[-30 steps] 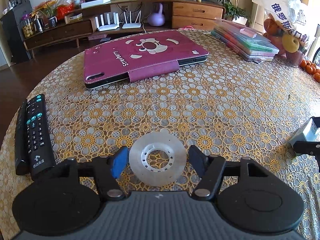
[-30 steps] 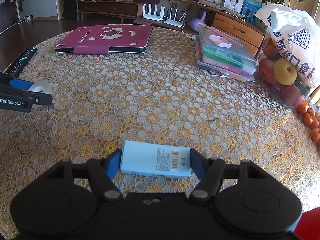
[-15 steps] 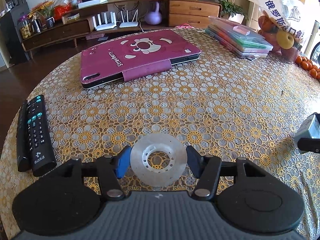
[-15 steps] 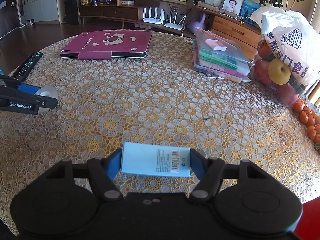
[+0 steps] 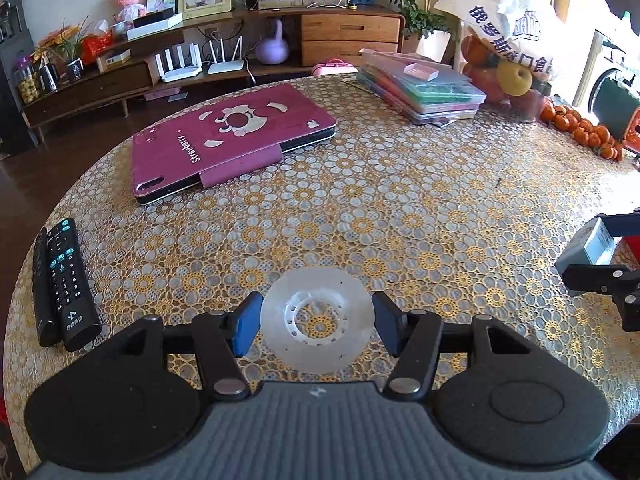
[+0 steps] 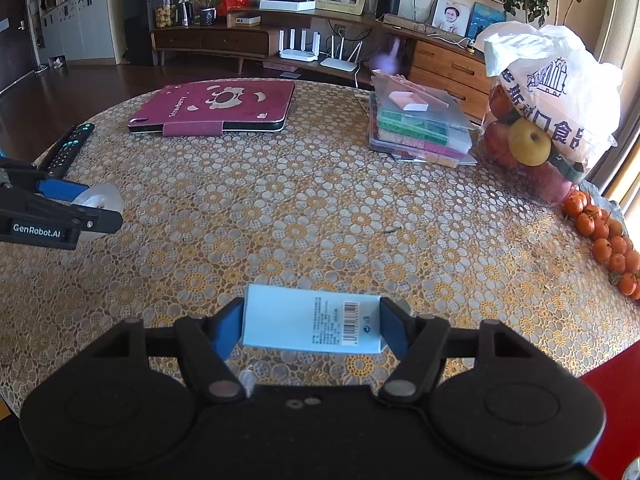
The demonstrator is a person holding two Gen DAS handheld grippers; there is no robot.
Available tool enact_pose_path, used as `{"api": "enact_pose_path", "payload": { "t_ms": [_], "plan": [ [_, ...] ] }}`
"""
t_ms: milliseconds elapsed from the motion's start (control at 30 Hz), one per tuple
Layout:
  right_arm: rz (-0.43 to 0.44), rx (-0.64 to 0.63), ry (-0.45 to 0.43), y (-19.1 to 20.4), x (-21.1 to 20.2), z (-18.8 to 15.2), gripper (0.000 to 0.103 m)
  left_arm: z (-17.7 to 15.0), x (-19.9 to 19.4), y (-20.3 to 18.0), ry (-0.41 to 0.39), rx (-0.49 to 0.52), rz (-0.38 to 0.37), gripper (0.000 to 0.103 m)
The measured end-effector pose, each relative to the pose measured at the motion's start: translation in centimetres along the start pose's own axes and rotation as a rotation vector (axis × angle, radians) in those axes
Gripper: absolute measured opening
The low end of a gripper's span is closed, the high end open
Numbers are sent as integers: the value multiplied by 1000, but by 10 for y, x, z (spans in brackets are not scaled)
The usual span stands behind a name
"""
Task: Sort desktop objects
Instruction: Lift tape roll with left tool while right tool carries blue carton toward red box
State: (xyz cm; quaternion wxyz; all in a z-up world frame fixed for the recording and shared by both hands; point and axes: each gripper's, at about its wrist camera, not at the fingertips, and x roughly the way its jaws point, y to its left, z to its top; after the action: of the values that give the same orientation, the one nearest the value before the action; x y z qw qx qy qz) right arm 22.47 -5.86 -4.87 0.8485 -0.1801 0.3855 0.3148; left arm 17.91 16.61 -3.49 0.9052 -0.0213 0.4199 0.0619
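Note:
A clear roll of tape (image 5: 318, 344) sits between the blue pads of my left gripper (image 5: 316, 322), which is shut on it and holds it above the table. From the right wrist view the same roll (image 6: 98, 204) shows at the far left in that gripper (image 6: 86, 208). My right gripper (image 6: 312, 326) is shut on a light blue box (image 6: 312, 324) with a barcode label, lifted off the cloth. That box (image 5: 592, 244) also appears at the right edge of the left wrist view.
A round table with a yellow flowered cloth (image 5: 360, 208) carries a maroon tablet case (image 5: 228, 140), two remotes (image 5: 66, 280) at the left, a stack of clear plastic boxes (image 5: 424, 88), a bag of fruit (image 6: 544, 120) and small oranges (image 6: 608, 236) at the right.
Both grippers have risen and drawn back from the table with their objects still held; more of the room and table shows in both views.

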Motion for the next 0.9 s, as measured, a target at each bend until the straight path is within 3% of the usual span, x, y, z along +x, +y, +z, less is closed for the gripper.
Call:
{"api": "enact_pose_path", "payload": {
  "t_ms": [500,900],
  "plan": [
    [-15,27,-21,-19,-60,-21,69,0,-49,-64,-15,108,-81,58],
    [-30,71,-46,-56,-114,-42,69,-5,-80,-130,-39,181,-144,58]
  ]
}}
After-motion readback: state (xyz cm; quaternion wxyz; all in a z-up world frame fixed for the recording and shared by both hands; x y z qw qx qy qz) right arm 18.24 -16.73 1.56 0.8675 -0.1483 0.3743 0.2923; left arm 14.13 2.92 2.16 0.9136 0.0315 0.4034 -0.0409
